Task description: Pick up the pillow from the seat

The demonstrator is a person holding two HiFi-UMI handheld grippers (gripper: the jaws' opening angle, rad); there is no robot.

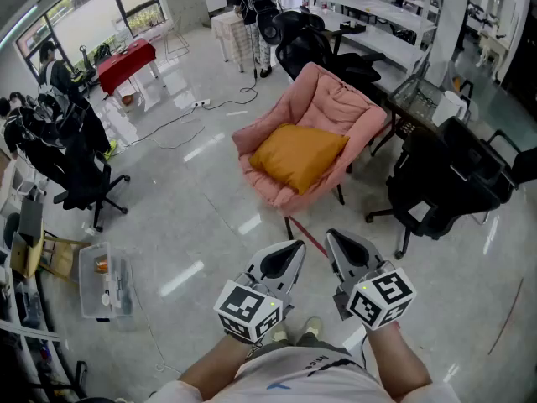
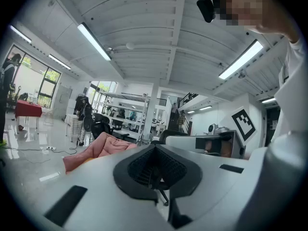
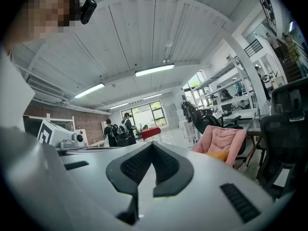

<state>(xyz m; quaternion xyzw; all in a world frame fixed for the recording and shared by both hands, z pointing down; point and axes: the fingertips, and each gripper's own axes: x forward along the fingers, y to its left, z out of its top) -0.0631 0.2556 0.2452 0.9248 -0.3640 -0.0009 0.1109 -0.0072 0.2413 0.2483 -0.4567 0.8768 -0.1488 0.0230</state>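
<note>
An orange pillow (image 1: 298,155) lies on the seat of a pink padded chair (image 1: 331,107) in the middle of the head view. Both grippers are held level, well short of the chair, with floor between them and it. My left gripper (image 1: 296,248) is shut with nothing in it, and my right gripper (image 1: 331,238) beside it is shut and empty too. The left gripper view shows the pink chair (image 2: 96,150) low at the left beyond the closed jaws. The right gripper view has the pink chair (image 3: 222,141) and a strip of the pillow (image 3: 217,155) at the right.
Black office chairs stand right of the pink chair (image 1: 449,183) and behind it (image 1: 306,49). Another black chair (image 1: 84,166) is at the left, with a clear plastic box (image 1: 102,280) on the floor. Desks (image 1: 377,11) line the back, people stand at the back, and a red table (image 1: 126,61) is far left.
</note>
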